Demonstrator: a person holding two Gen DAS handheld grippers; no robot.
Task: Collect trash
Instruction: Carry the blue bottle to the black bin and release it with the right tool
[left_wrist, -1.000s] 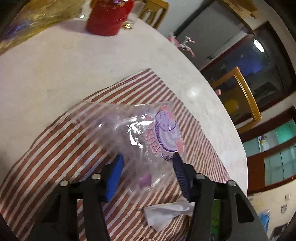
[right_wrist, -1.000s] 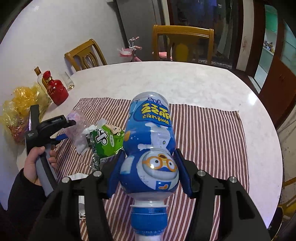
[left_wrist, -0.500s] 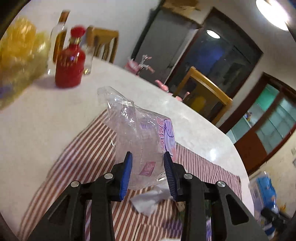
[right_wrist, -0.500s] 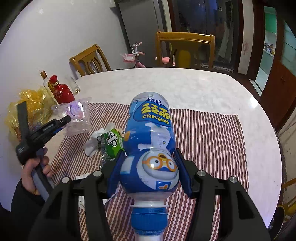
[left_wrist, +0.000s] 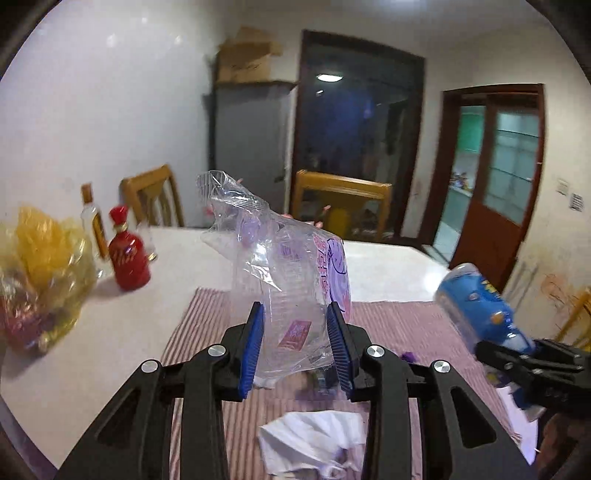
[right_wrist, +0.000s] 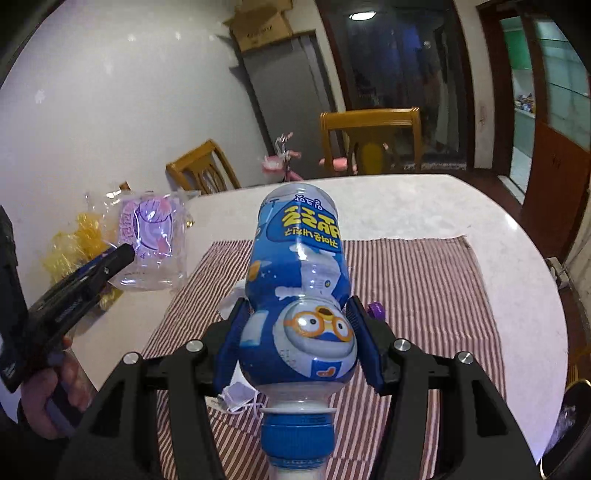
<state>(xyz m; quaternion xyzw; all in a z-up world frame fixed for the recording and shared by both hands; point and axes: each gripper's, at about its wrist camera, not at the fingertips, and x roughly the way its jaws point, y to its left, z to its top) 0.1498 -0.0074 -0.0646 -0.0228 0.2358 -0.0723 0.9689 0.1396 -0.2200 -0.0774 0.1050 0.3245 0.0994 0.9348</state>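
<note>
Left wrist view: left gripper (left_wrist: 295, 343) clamped on a clear plastic wrapper (left_wrist: 284, 273), blue pads pressing both its sides, wrapper lifted clear of the desk (left_wrist: 147, 314) and sticking up and away from the fingers. Pink-purple round print on the wrapper's right face, lettering too blurred to read; small pink label low down. Crumpled white tissue (left_wrist: 314, 439) lies on the striped cloth (left_wrist: 207, 310) just below the gripper. Far left on the desk: red bottle (left_wrist: 127, 254), yellow cellophane bundle (left_wrist: 40, 266). At right the right gripper (left_wrist: 517, 354) carries a blue bottle (left_wrist: 480, 302).

Right wrist view: right gripper (right_wrist: 299, 332) holds the blue bottle (right_wrist: 299, 277) round its body, cap nearest the camera, base pointing far, off the desk (right_wrist: 424, 206). Label shows a cartoon penguin with orange goggles and yellow Korean lettering, upside down, unreadable to me. At left, a hand (right_wrist: 48, 391) holds the left gripper (right_wrist: 118, 258) with the clear plastic wrapper (right_wrist: 151, 236) above the desk's left edge. Striped cloth (right_wrist: 424, 295) below; small purple scrap (right_wrist: 376, 309) right of the bottle.
</note>
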